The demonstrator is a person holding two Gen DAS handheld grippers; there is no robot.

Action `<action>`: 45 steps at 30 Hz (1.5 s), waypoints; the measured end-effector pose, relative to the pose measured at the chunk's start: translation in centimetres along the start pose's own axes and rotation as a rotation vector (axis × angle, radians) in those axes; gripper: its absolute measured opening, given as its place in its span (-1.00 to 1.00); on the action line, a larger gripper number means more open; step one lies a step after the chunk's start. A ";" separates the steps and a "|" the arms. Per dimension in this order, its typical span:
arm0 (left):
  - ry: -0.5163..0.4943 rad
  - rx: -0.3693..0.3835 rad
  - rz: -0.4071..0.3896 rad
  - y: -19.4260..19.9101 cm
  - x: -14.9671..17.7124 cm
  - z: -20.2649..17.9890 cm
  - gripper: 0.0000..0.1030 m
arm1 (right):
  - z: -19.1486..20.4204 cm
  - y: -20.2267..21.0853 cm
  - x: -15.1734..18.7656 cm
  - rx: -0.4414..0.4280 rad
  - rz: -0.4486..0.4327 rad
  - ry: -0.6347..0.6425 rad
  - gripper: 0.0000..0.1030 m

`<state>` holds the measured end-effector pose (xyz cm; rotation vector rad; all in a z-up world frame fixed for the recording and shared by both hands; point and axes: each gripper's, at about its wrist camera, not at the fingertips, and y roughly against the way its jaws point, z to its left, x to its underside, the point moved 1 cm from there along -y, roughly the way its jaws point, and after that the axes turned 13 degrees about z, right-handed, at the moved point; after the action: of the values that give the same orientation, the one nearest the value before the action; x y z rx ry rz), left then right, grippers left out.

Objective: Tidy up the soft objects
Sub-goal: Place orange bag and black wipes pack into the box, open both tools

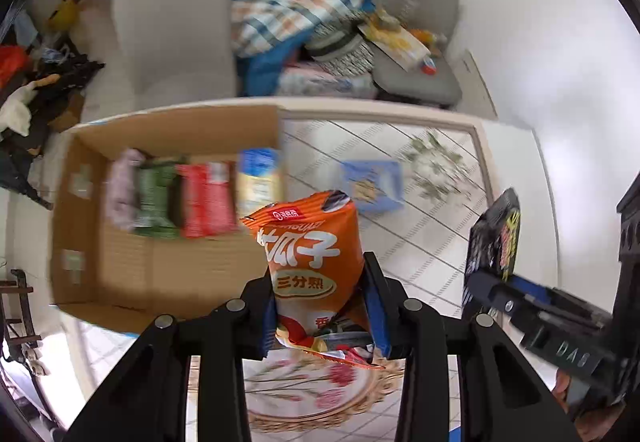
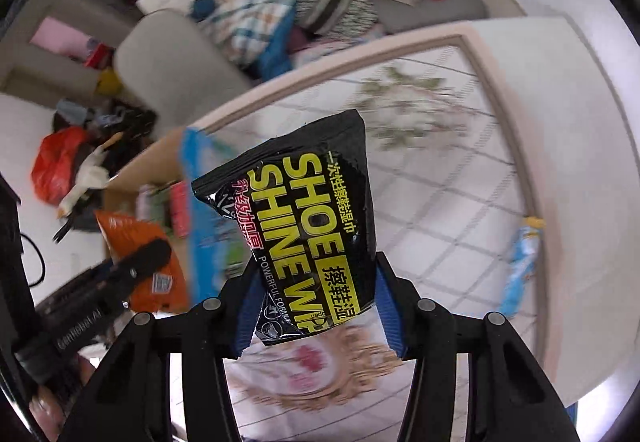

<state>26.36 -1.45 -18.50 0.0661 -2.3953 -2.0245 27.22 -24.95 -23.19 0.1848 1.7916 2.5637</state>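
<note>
My left gripper (image 1: 320,306) is shut on an orange snack bag (image 1: 312,262) and holds it above the table, right of the open cardboard box (image 1: 132,270). The box holds several soft packs: pinkish, green, red and yellow-blue. My right gripper (image 2: 316,302) is shut on a black shoe shine wipes pack (image 2: 308,217), held above the table. It also shows at the right of the left wrist view (image 1: 496,238). The orange bag and left gripper show at the left of the right wrist view (image 2: 140,262).
A blue packet (image 1: 372,185) lies on the patterned tablecloth (image 1: 432,242) beyond the orange bag. A light blue packet (image 2: 520,262) lies near the table's right edge. Behind the table stand a beige chair (image 1: 172,29), a heap of bedding (image 1: 288,5) and a grey cushion seat (image 1: 416,41).
</note>
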 end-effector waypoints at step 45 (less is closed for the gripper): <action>0.145 -0.169 0.251 -8.7 -0.6 25.4 -0.22 | 19.0 -17.4 0.0 0.245 0.204 0.022 0.27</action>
<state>26.40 22.11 -31.33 -0.0820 -2.0255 -2.0193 28.12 -1.13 -33.04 0.3613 2.1998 2.4693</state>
